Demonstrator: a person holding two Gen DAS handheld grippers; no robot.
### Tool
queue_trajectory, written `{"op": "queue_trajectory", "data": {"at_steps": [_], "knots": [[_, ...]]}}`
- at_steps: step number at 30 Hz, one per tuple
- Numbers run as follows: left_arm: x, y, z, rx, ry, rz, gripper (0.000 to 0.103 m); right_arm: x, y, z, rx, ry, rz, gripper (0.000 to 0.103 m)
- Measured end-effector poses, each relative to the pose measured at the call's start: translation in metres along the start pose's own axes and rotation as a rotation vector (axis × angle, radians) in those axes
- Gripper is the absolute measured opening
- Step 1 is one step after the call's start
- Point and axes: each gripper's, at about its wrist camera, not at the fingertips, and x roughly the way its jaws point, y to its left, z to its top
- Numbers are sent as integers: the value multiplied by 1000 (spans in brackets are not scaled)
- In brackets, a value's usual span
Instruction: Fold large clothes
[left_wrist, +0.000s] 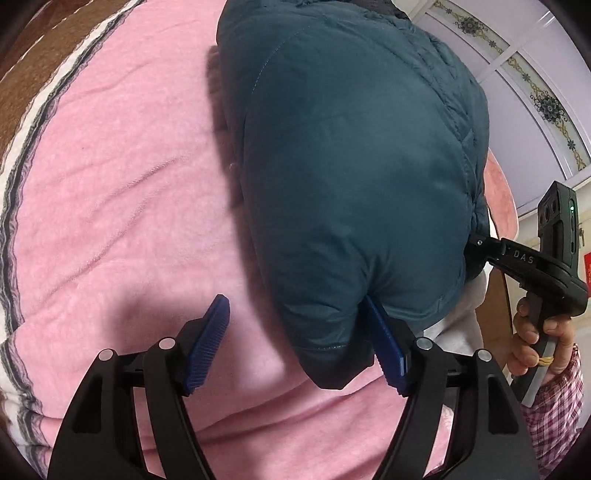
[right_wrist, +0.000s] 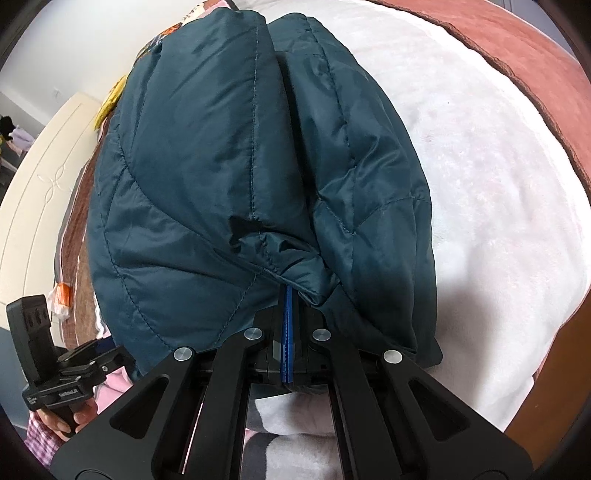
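A dark teal quilted jacket (left_wrist: 351, 177) lies bunched on a pink blanket (left_wrist: 118, 192). My left gripper (left_wrist: 299, 332) is open, its blue pads (left_wrist: 207, 343) spread wide, the right pad touching the jacket's near hem. In the right wrist view the jacket (right_wrist: 229, 166) fills the middle, folded over itself. My right gripper (right_wrist: 288, 314) is shut on a fold of the jacket's edge, blue pads pressed together. The right gripper also shows in the left wrist view (left_wrist: 476, 245), its tip hidden in the jacket.
The blanket has a striped grey and white border (left_wrist: 22, 184) and covers a bed. A cream headboard (right_wrist: 40, 177) stands at the left. A white fleece cover (right_wrist: 498, 184) lies right of the jacket. A patterned wall panel (left_wrist: 535, 92) is behind.
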Motion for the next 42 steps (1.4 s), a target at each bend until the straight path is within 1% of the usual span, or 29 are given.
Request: {"op": "queue_trajectory", "data": {"at_steps": [2,3,5,7,9,11,13,16,18,20,23,25,27,30,32,33,34,35,36,38,40,42], "knots": [[-11,0,-2,-28,-24,-66,69,-2,1,-1,-2,-3,6,0],[-19,1,0,-42,-50,-119,69,-2,0,-1,-3,-3,12,0],[-27,4,5,-67,-87,-164,69,-3,-1,-1,-6,0,25,0],[-29,7,12,-92,-101,-179,69,-4,-2,-2,-5,3,32,0],[-22,13,20,-119,-99,-169,70,-5,-4,-2,-2,3,36,0],[-9,20,23,-150,-79,-181,74,-6,-6,-2,-3,2,41,0],[-2,25,27,-176,-68,-193,80,-6,-10,-2,0,4,51,0],[5,25,25,-233,-47,-256,80,-5,-16,-2,15,7,73,0],[6,19,24,-232,-53,-262,80,-5,-20,-1,21,10,85,0],[8,15,22,-217,-50,-249,81,-6,-22,-1,21,13,91,0],[7,11,21,-183,-55,-203,82,-7,-25,-1,26,18,101,0],[6,5,22,-148,-66,-156,77,-9,-29,0,39,23,121,0],[4,1,22,-133,-72,-128,75,-15,-31,1,60,30,149,4],[2,2,23,-137,-79,-123,74,-30,-37,1,68,16,188,13],[1,3,24,-138,-81,-122,73,-45,-44,0,60,-18,197,26],[1,2,25,-138,-81,-119,73,-51,-46,1,58,-36,188,32],[1,3,24,-139,-82,-118,73,-59,-50,2,58,-66,162,45],[0,3,24,-137,-82,-118,73,-65,-53,3,58,-86,143,52],[0,3,26,-137,-82,-117,73,-71,-59,4,57,-107,125,54],[-1,3,26,-135,-81,-116,73,-75,-71,8,70,-117,101,55],[-1,2,26,-136,-80,-116,73,-73,-78,9,97,-108,87,55],[2,-4,28,-135,-79,-116,73,-66,-85,11,119,-77,102,56]]}}
